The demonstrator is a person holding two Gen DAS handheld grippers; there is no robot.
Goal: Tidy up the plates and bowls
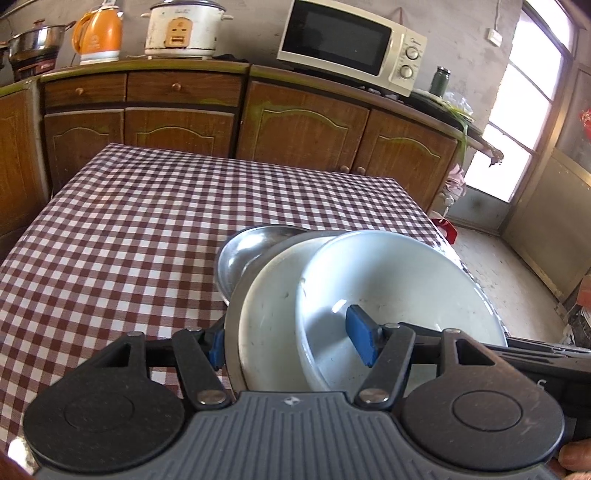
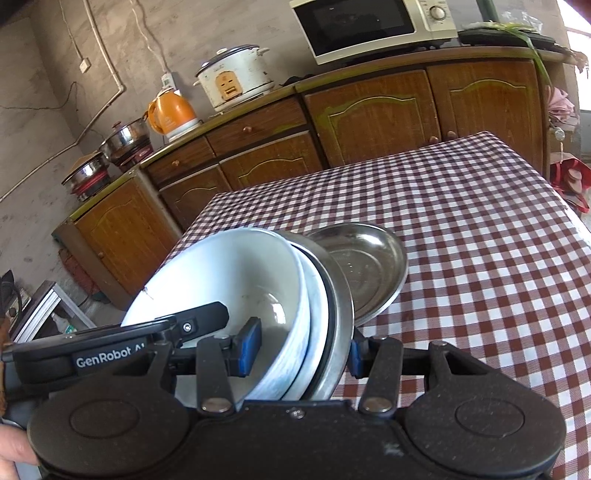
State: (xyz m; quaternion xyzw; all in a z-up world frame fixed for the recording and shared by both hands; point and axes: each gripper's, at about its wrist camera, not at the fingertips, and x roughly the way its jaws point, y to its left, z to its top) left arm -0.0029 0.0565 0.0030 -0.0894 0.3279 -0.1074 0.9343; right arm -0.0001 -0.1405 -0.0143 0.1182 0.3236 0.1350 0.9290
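Note:
A nested stack is held between both grippers: a white bowl (image 1: 399,280) (image 2: 229,273) on top, a second white dish (image 1: 266,317) (image 2: 317,306) under it, and a steel dish (image 1: 231,332) (image 2: 341,306) at the bottom. My left gripper (image 1: 290,343) is shut on one side of the stack, one blue pad inside the top bowl, the other outside the steel rim. My right gripper (image 2: 301,350) grips the opposite side the same way. Just beyond the stack, a separate steel plate (image 1: 251,254) (image 2: 365,266) lies on the checked tablecloth (image 1: 129,221) (image 2: 480,221).
Wooden cabinets (image 1: 303,122) run behind the table, carrying a microwave (image 1: 347,40), a rice cooker (image 1: 181,29), an orange kettle (image 1: 98,33) and a steel pot (image 1: 37,40). A glazed door (image 1: 524,110) is at the right.

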